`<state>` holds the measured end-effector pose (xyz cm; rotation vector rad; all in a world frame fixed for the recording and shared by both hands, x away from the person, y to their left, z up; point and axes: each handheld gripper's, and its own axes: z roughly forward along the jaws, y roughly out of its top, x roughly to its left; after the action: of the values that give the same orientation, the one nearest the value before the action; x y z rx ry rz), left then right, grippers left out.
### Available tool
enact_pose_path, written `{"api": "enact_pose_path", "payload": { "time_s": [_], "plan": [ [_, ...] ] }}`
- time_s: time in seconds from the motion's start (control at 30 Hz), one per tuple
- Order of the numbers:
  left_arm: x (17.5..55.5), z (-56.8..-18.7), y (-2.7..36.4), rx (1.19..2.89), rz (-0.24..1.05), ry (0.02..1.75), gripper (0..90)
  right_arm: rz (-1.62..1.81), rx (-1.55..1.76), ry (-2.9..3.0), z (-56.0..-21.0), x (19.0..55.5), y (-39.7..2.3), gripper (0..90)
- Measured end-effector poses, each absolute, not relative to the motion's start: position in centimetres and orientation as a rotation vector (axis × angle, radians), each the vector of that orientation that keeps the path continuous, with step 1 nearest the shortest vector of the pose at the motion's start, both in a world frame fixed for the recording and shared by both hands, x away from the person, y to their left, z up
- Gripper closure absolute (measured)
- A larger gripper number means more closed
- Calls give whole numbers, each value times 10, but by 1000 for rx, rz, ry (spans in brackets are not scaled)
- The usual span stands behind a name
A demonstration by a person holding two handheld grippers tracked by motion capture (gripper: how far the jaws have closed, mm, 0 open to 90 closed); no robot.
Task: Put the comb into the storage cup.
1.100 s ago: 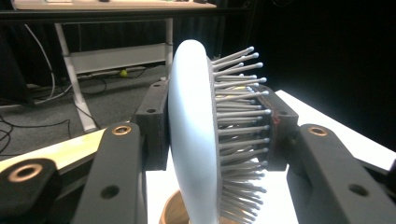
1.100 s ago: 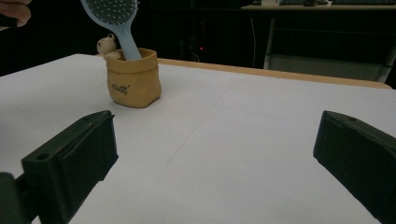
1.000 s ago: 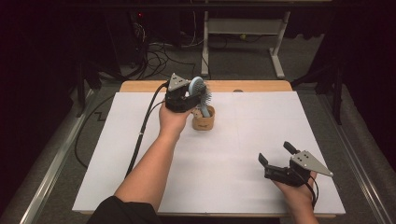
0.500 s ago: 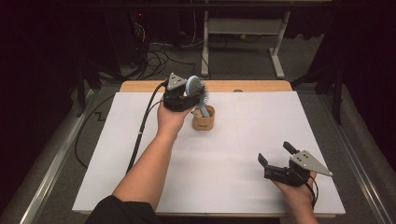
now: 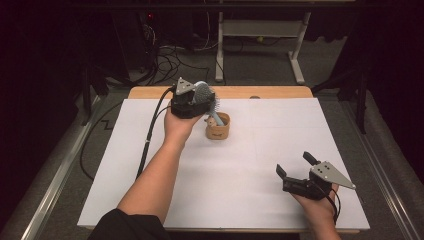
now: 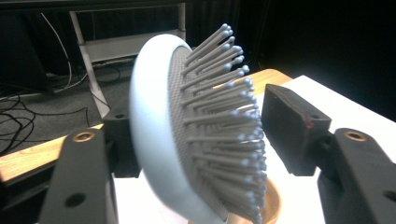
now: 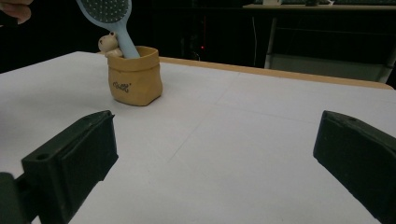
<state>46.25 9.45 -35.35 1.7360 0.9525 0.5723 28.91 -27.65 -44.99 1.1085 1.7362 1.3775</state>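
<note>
Since a second ago, left gripper [image 5: 200, 97] jaws opening around hairbrush [image 5: 205, 95] head, pads now clear of it. Handle down in tan pouch [image 5: 218, 127], long axis near upright. Right gripper [image 5: 295, 167] spread, well apart from pouch.

dark room, grey floor [image 5: 260, 65], cables [image 5: 165, 55]

The left gripper [image 5: 200, 97] hovered at the table's [image 5: 150, 200] far edge, its jaws having just been opening around the brush [image 5: 203, 93] head. The brush handle stood tilted in a tan pot [image 5: 217, 127]; whether the pads touched the head was unclear. The right gripper [image 5: 296, 167] rested near the front, jaws apart.
</note>
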Motion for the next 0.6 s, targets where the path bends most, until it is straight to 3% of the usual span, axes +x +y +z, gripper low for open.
{"api": "enact_pose_path", "payload": {
  "time_s": [0.6],
  "plan": [
    [468, -362, 110, 1738, 570, 1000, 233, 1380, 1114, 1732, -450, 289, -278, 0]
  ]
}}
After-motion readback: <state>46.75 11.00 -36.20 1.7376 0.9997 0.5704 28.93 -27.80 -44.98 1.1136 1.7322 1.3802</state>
